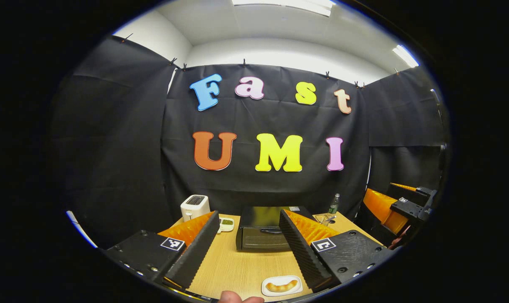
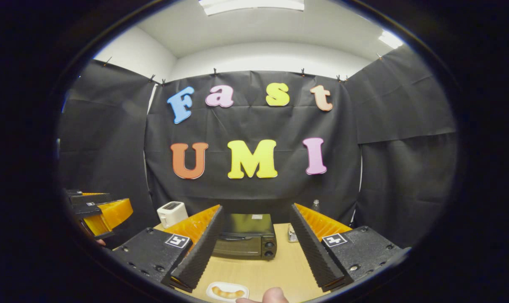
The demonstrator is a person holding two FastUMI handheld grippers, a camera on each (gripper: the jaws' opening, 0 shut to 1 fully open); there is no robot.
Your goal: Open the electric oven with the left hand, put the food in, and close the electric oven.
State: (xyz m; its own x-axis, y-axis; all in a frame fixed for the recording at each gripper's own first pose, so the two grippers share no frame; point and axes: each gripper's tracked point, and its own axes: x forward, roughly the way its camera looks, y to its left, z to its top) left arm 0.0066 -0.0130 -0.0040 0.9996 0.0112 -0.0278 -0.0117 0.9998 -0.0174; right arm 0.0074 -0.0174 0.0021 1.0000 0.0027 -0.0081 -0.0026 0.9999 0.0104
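A black electric oven [image 1: 261, 231] stands at the back middle of the wooden table [image 1: 242, 269] with its door closed; it appears again as the oven [image 2: 248, 240] in the right gripper view. Near the table's front edge lies a white plate with a golden bread piece [image 1: 282, 286], also seen as the plate of food [image 2: 227, 291]. My left gripper [image 1: 249, 246] hovers above the table, open and holding nothing, well short of the oven. My right gripper [image 2: 256, 248] is likewise open and holds nothing, above the plate. The other gripper [image 1: 406, 206] shows off to the right.
A white toaster [image 1: 194, 206] stands at the back left with a small white dish [image 1: 226, 224] beside it. A bottle [image 1: 333, 204] and a wire rack [image 1: 324, 218] are at the back right. A fingertip [image 1: 239, 298] shows at the bottom edge.
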